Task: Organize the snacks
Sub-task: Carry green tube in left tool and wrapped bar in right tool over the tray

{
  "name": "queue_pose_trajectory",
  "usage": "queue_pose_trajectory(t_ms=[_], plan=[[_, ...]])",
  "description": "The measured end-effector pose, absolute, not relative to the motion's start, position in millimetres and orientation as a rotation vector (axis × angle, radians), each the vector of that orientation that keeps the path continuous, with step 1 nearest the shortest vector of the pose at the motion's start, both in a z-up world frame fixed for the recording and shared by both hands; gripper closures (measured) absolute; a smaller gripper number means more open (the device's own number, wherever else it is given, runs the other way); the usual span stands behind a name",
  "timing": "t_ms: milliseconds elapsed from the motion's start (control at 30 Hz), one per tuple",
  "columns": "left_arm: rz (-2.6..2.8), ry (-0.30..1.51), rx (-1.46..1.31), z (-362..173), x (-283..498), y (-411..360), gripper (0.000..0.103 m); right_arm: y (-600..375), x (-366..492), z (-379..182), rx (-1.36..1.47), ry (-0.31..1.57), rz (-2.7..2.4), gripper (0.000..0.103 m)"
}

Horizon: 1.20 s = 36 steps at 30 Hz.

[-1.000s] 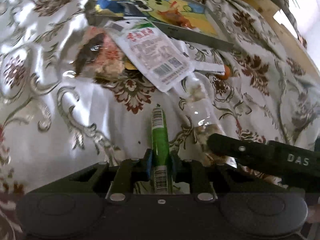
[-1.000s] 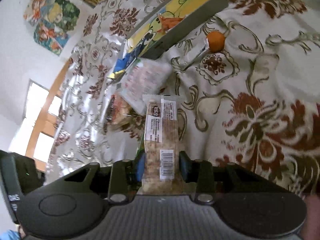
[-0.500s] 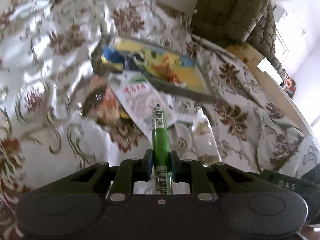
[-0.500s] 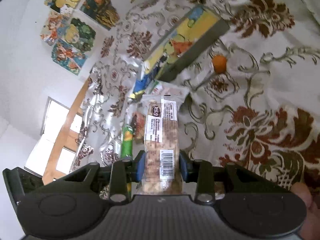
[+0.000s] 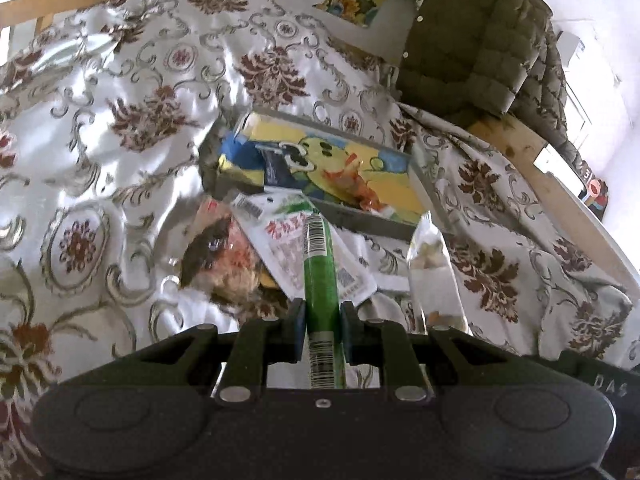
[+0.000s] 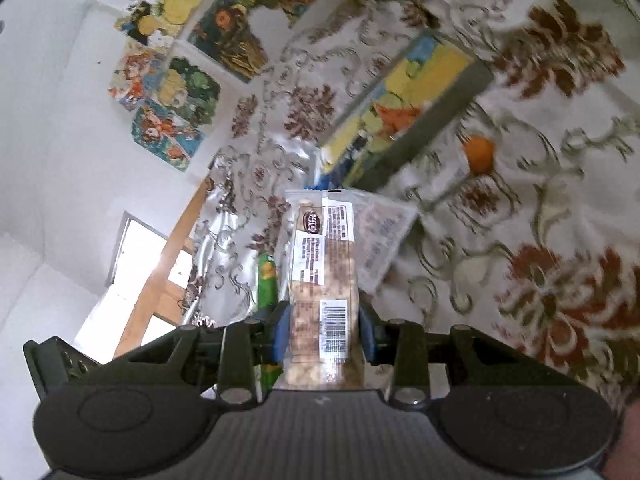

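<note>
1. Snacks in both hands — the left hand-held gripper (image 5: 323, 332) is clamped on a green stick pack (image 5: 320, 276), the right hand-held gripper (image 6: 323, 334) on a clear nut bar (image 6: 323, 276), both held above the surface (image 5: 120, 120).
2. Both look light; the stick seems firm, the bar's film slick and probably crushable — a mid-to-lower pinch suits each.
3. Long axes run straight out along the fingers, tips aimed toward the yellow tray (image 5: 416, 172) beyond the loose packets.
</note>
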<state>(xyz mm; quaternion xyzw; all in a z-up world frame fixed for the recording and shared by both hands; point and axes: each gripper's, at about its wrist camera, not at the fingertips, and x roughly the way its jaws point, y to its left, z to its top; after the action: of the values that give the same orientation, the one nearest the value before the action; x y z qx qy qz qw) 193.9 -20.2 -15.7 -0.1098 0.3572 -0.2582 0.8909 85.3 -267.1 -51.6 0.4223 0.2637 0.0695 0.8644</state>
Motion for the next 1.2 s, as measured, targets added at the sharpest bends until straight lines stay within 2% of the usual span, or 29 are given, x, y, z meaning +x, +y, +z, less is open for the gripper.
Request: queue_pose_trajectory(t_ms=[200, 567, 767, 933, 1200], plan=[[-0.539, 0.679, -0.198, -10.5, 223.3, -29.7, 0.084, -268.4, 122.9, -28.5, 0.778, 0.555, 0.163, 0.064], [-0.513, 0.595, -0.277, -11.3, 339.9, -55.0, 0.084, -285.2, 213.0, -1.6, 0.62, 0.499, 0.158, 0.064], [-0.482, 0.576, -0.383, -28.4, 397.5, -68.3, 0.084, -301.8, 274.3, -12.8, 0.616, 0.45, 0.12, 0.064], [-0.431, 0.647, -0.473, -58.8, 430.3, -62.8, 0.084, -311.1, 320.5, -29.5, 0.636, 0.448, 0.074, 0.064], [-0.428, 0.677, -0.423, -75.6, 444.7, -71.3, 0.084, -304.7, 362.0, -54.9, 0.532, 0.514, 0.02, 0.064]])
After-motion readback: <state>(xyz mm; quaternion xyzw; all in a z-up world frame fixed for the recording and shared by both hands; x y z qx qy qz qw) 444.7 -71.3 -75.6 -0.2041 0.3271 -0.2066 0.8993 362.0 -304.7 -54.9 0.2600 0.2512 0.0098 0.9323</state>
